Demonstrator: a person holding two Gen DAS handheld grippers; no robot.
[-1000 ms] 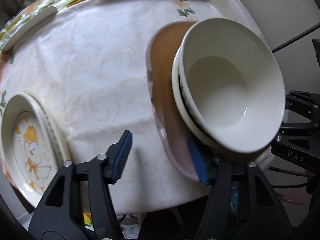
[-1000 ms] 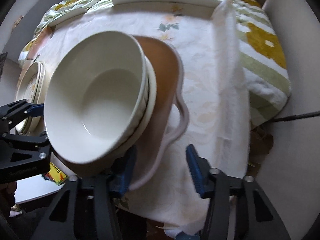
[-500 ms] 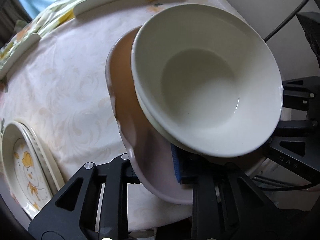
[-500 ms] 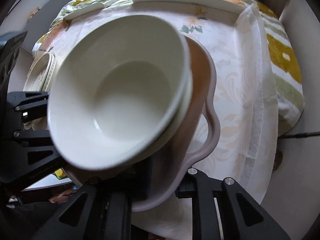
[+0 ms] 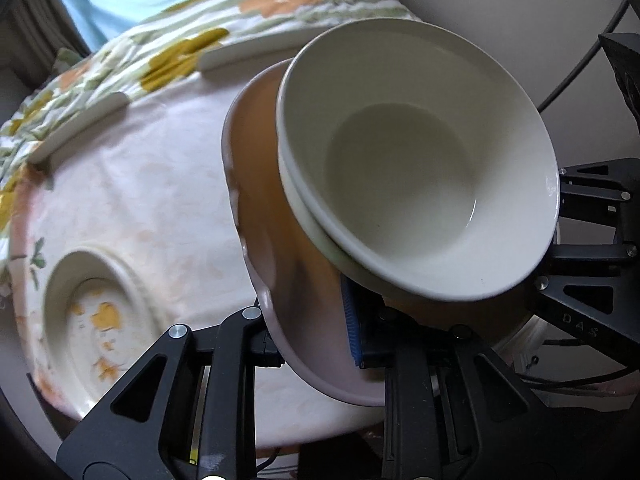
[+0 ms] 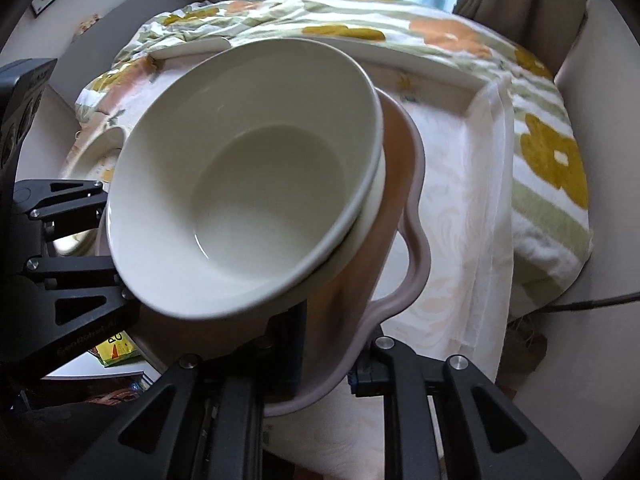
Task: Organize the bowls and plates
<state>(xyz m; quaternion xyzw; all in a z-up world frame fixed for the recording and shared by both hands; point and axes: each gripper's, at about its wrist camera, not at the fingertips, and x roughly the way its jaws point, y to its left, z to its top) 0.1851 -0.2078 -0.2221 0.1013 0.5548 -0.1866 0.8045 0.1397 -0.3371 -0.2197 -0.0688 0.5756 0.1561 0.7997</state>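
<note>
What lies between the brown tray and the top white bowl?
A second white bowl, nested under the top white bowl, sits on the brown tray; both wrist views show it.

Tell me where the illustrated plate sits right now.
The illustrated plate lies flat on the white tablecloth, lower left in the left wrist view, left of the brown tray carrying the stacked white bowls.

Bare cloth-covered surface (image 5: 132, 184) is lying open toward ten o'clock of the left view. The patterned plate (image 5: 96, 320) is blocking eight o'clock. White rails (image 5: 80, 120) are bordering the far edge at eleven o'clock.
</note>
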